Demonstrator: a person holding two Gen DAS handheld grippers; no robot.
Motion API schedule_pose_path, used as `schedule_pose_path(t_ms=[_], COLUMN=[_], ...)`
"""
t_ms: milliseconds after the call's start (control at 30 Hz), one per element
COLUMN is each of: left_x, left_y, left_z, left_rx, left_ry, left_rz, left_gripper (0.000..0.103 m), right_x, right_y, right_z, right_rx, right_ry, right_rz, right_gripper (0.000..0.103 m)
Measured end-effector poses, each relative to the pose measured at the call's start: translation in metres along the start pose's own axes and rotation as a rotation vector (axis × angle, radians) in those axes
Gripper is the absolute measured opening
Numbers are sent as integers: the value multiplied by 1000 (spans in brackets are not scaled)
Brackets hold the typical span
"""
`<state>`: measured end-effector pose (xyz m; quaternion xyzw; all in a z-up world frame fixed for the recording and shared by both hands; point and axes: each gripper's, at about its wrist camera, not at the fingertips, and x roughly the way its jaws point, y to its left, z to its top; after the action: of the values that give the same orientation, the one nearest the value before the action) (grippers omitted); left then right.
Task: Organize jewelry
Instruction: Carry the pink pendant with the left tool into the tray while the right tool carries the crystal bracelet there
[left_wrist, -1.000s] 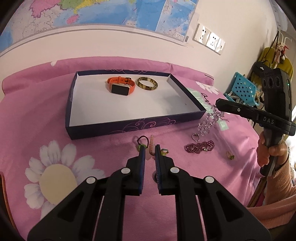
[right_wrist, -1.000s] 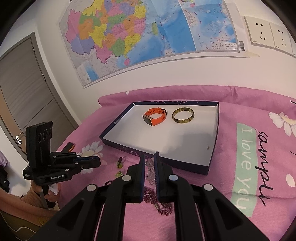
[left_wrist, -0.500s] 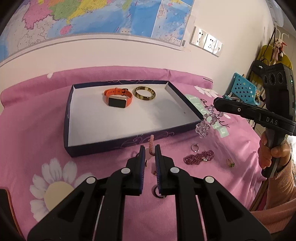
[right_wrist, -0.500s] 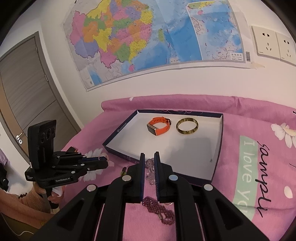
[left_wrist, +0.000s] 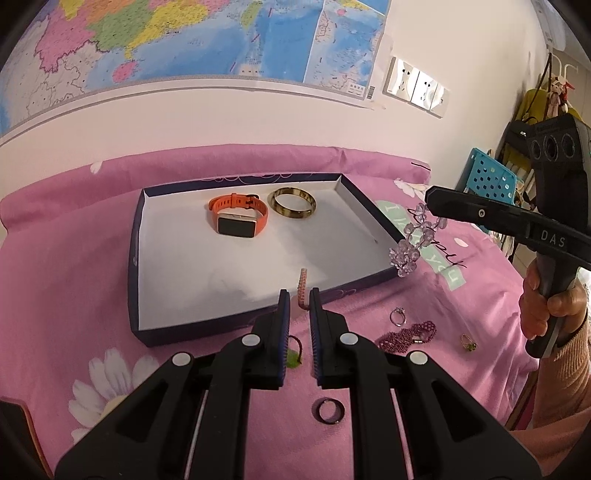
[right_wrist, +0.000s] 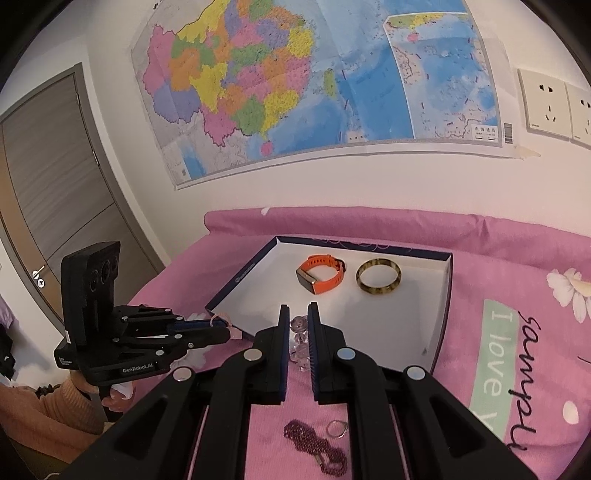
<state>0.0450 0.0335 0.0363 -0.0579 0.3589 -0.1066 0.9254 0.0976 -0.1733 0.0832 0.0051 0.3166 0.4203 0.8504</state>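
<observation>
A dark blue tray (left_wrist: 135, 266) with a white floor lies on the pink bedspread; it holds an orange watch (left_wrist: 236, 218) and a gold bangle (left_wrist: 293, 203). My left gripper (left_wrist: 300, 297) is shut on a thin pink beaded bracelet (left_wrist: 302, 286) and holds it above the tray's front edge. My right gripper (right_wrist: 298, 325) is shut on a clear crystal bead bracelet (right_wrist: 300, 345), which hangs over the tray's right front corner in the left wrist view (left_wrist: 413, 242). The tray also shows in the right wrist view (right_wrist: 445, 306).
On the bedspread in front of the tray lie a dark ring (left_wrist: 330, 410), a magenta bead chain (left_wrist: 406, 334), a silver ring (left_wrist: 398, 315), a small gold ring (left_wrist: 468, 341) and a green charm on a cord (left_wrist: 293, 356). A wall stands behind.
Both grippers have risen from the bedspread with their bracelets and moved toward the tray. The crystal bracelet now hangs free in the air.
</observation>
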Motion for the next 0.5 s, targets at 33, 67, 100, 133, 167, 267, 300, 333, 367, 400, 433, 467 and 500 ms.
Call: schedule_pose_path(t_ms=[33, 67, 100, 133, 167, 267, 300, 333, 367, 400, 433, 467, 500], left_x=[1, 1, 2, 3, 3, 5, 7, 8, 9, 10, 11, 13, 14], left_y=[0, 1, 1, 1, 2, 4, 4, 5, 6, 6, 7, 8, 8], left_z=[1, 1, 2, 3, 4, 6, 7, 8, 9, 10, 11, 12, 12], left_rx=[2, 4, 5, 5, 5, 5, 6, 7, 7, 7, 7, 6, 6], left_ry=[0, 0, 0, 0, 1, 1, 2, 3, 4, 5, 7, 9, 10], left_rz=[1, 2, 4, 5, 5, 8, 8, 10, 9, 10, 12, 13, 14], left_gripper=[11, 11, 11, 11, 11, 11, 11, 11, 11, 11, 11, 11, 11], right_x=[1, 1, 3, 4, 5, 10, 11, 13, 14, 17, 19, 22, 25], right_y=[0, -1, -2, -2, -3, -4, -5, -5, -6, -7, -7, -8, -9], right_z=[1, 2, 4, 5, 7, 10, 11, 12, 13, 14, 15, 15, 16], right_rx=[1, 2, 2, 1, 0, 0, 0, -1, -2, 0, 1, 1, 2], right_ry=[0, -1, -2, -2, -2, 3, 4, 5, 7, 10, 13, 16, 20], right_rz=[1, 1, 1, 0, 0, -3, -2, -2, -4, -3, -4, -5, -6], right_gripper=[8, 8, 8, 8, 8, 8, 8, 8, 8, 8, 8, 8, 8])
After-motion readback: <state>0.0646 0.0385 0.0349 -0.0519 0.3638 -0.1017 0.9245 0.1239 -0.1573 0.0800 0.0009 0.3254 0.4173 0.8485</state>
